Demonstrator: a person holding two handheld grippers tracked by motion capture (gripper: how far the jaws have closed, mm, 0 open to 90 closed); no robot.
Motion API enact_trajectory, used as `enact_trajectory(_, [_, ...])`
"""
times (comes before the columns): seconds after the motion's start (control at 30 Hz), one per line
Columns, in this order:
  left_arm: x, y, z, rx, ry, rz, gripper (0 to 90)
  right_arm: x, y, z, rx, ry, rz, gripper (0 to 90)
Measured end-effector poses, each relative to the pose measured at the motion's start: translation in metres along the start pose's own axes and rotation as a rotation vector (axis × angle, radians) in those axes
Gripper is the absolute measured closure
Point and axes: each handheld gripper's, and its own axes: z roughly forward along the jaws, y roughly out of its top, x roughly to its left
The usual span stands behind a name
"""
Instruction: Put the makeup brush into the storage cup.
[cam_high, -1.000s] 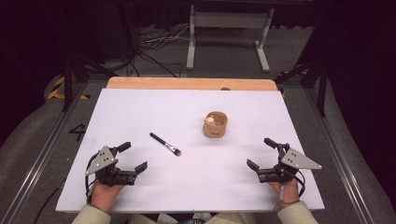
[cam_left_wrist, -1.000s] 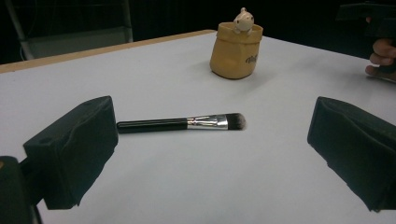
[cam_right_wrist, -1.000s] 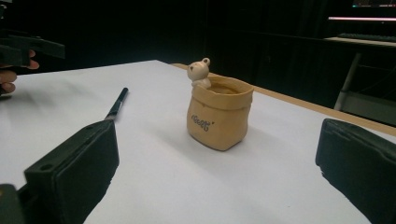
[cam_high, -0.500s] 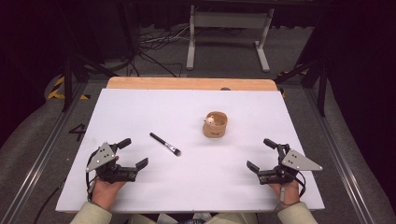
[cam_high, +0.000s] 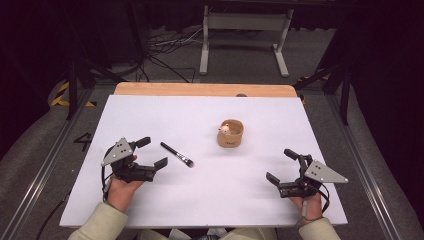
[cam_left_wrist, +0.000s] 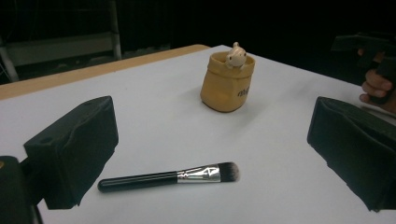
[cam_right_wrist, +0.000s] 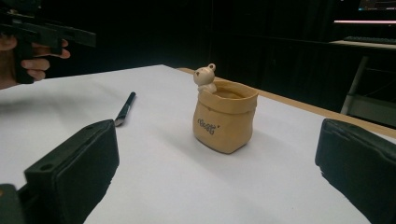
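Left gripper (cam_high: 151, 153) gapes beside slim black brush (cam_high: 177, 154); right gripper (cam_high: 281, 165) gapes too.

Brush (cam_high: 177, 154) left of pot (cam_high: 230, 134)

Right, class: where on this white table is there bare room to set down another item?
Bare: the table strip beyond the brush and cup, and the near middle between left gripper and right gripper. Tightest: around brush and left gripper.

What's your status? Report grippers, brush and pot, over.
Left gripper open, empty, beside the brush. Right gripper open, empty, short of the pot. Brush flat on the table, nothing in the way.
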Motion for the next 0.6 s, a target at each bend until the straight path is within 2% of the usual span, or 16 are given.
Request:
enact_trajectory(0.13, [0.004,0.005,0.008,0.0,-0.015,-0.007,2.0,0.0,-0.001,-0.002,0.001,0.003,0.0,0.0])
enact_trajectory(0.2, [0.006,0.01,0.014,0.008,-0.033,0.003,2.0,0.0,-0.001,-0.003,0.002,0.001,0.004,0.0])
enact_trajectory(0.37, [0.008,0.016,0.022,0.014,-0.048,0.013,1.6,-0.001,-0.002,-0.005,0.002,-0.002,0.008,0.0])
enact_trajectory(0.47, [0.008,0.022,0.028,0.038,-0.076,0.009,0.2,0.0,-0.003,-0.007,0.005,-0.01,0.006,0.0])
enact_trajectory(0.53, [0.007,0.028,0.032,0.083,-0.064,0.043,0.2,0.0,-0.003,-0.007,0.004,-0.008,0.006,0.0])
enact_trajectory(0.6, [0.006,0.033,0.035,0.105,-0.066,0.069,0.2,0.0,-0.003,-0.008,0.005,-0.009,0.005,0.0])
